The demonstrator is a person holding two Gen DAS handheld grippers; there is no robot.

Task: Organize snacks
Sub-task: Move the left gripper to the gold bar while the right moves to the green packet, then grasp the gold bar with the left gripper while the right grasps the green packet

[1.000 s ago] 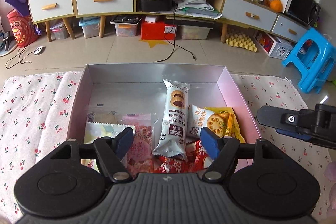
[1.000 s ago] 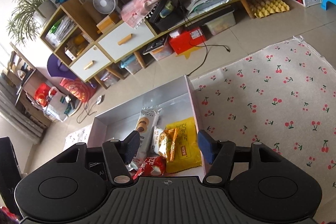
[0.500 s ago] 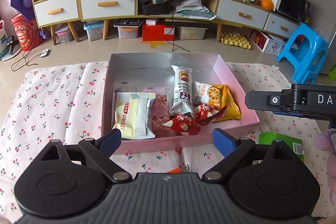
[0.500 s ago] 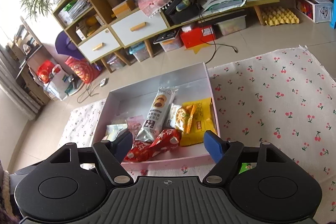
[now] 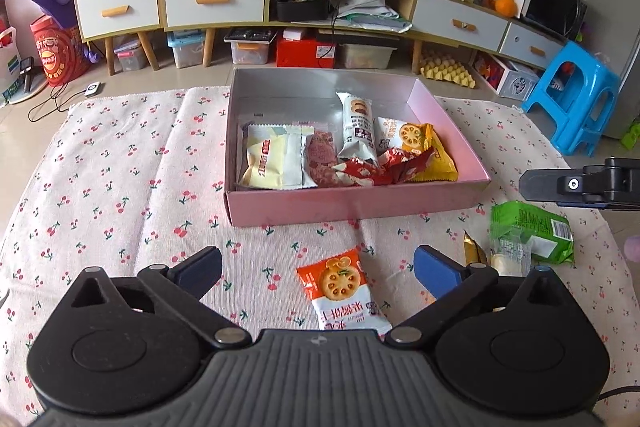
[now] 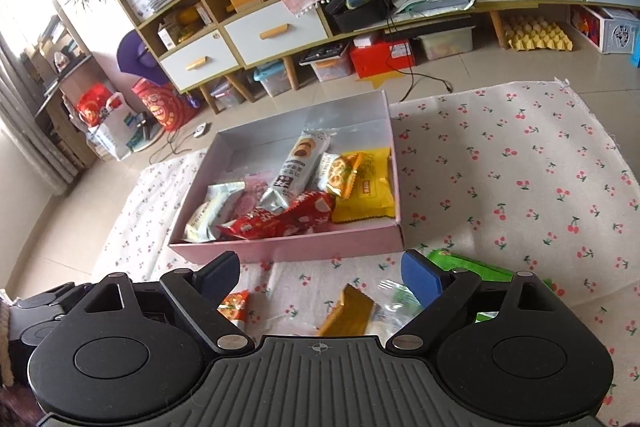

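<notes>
A pink box [image 5: 360,205] [image 6: 288,247] stands on the cherry-print cloth and holds several snack packets. My left gripper [image 5: 316,269] hangs over the cloth in front of the box, its jaws opening, nothing pressed between them. An orange-and-white cracker packet [image 5: 340,293] [image 6: 234,307] lies on the cloth below the left gripper. My right gripper [image 6: 320,269] also has its jaws opening, empty. A gold packet [image 6: 348,315] [image 5: 472,251] and a green packet [image 5: 528,231] [image 6: 468,263] lie on the cloth under the right gripper. In the left wrist view one right finger [image 5: 580,183] pokes in at the right edge.
The cherry-print cloth [image 5: 120,187] [image 6: 520,167] covers the floor around the box. Behind it stand a long low cabinet [image 5: 320,7] with storage bins beneath, a yellow egg tray [image 5: 446,73] and a blue stool [image 5: 576,99].
Both grippers drew back from above the box toward me and their jaws spread wider. The loose packets on the cloth in front of the box came into view.
</notes>
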